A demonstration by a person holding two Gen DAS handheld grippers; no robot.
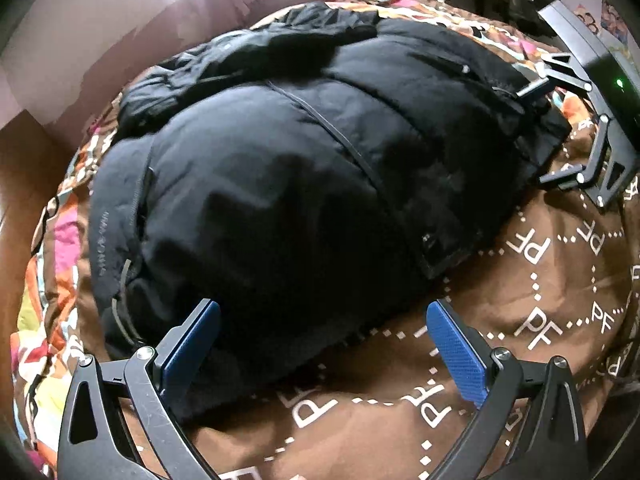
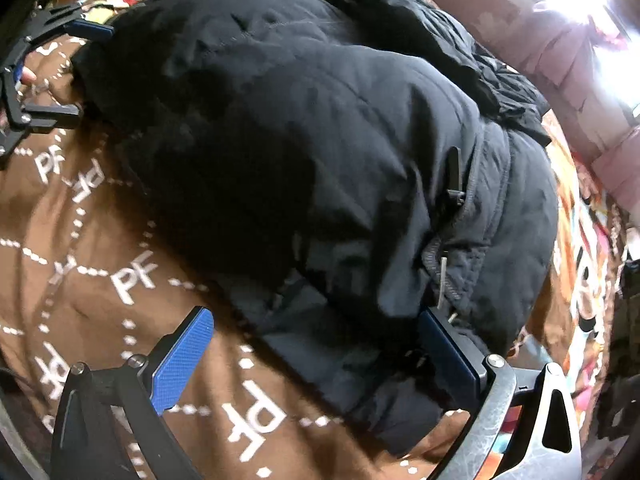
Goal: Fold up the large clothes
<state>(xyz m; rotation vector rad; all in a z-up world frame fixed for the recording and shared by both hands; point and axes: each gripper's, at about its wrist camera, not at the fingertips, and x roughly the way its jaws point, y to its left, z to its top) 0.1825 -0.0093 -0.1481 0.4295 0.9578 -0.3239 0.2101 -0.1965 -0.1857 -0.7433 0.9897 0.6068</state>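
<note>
A bulky black quilted puffer jacket (image 1: 288, 168) lies heaped in the middle of a brown bedspread printed with white "PF" letters and dotted lines (image 1: 540, 280), its padded panels bunched and partly doubled over on themselves. In the left wrist view the left gripper (image 1: 323, 332) sits at the near edge of the jacket with its blue-padded fingers (image 1: 456, 352) spread wide; the left finger touches the jacket's near hem while the right finger hangs over bare bedspread, and nothing is clamped between them. At the far right of that view the right gripper (image 1: 548, 136) reaches toward the jacket's right edge, its dark fingers also set wide apart, one at the fabric and one just beside it. The right wrist view shows the jacket (image 2: 320, 160) filling the frame, a zipper pull (image 2: 454, 178) and a pale drawcord end (image 2: 442, 280) on its right side. The right gripper (image 2: 316, 328) stands open there, its right finger pressed against the jacket's hem, its left finger over the bedspread (image 2: 100, 280). A pink wall (image 1: 80, 40) lies beyond, and a multicoloured patterned quilt (image 1: 44, 300) shows at the bed's left.
</note>
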